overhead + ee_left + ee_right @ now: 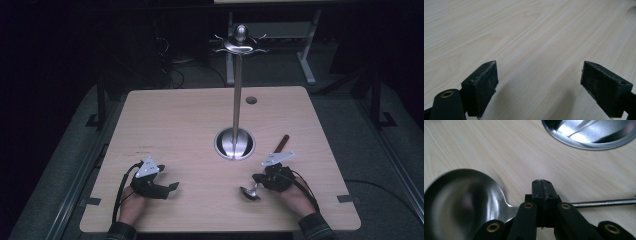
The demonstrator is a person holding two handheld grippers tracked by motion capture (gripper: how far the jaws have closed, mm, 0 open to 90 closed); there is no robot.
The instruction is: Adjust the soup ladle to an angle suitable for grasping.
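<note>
A steel ladle lies on the wooden table at the front right, its bowl toward me and its dark handle pointing away. My right gripper is shut on the thin metal stem just behind the bowl. In the right gripper view the jaws are pressed together over the stem, with the ladle bowl at their left. My left gripper rests at the front left, open, over bare wood. Its pads stand far apart with nothing between them.
A tall metal stand with curled hooks at its top rises from a round steel base just beyond the right gripper; the same base fills the upper right of the right gripper view. A small hole marks the far tabletop.
</note>
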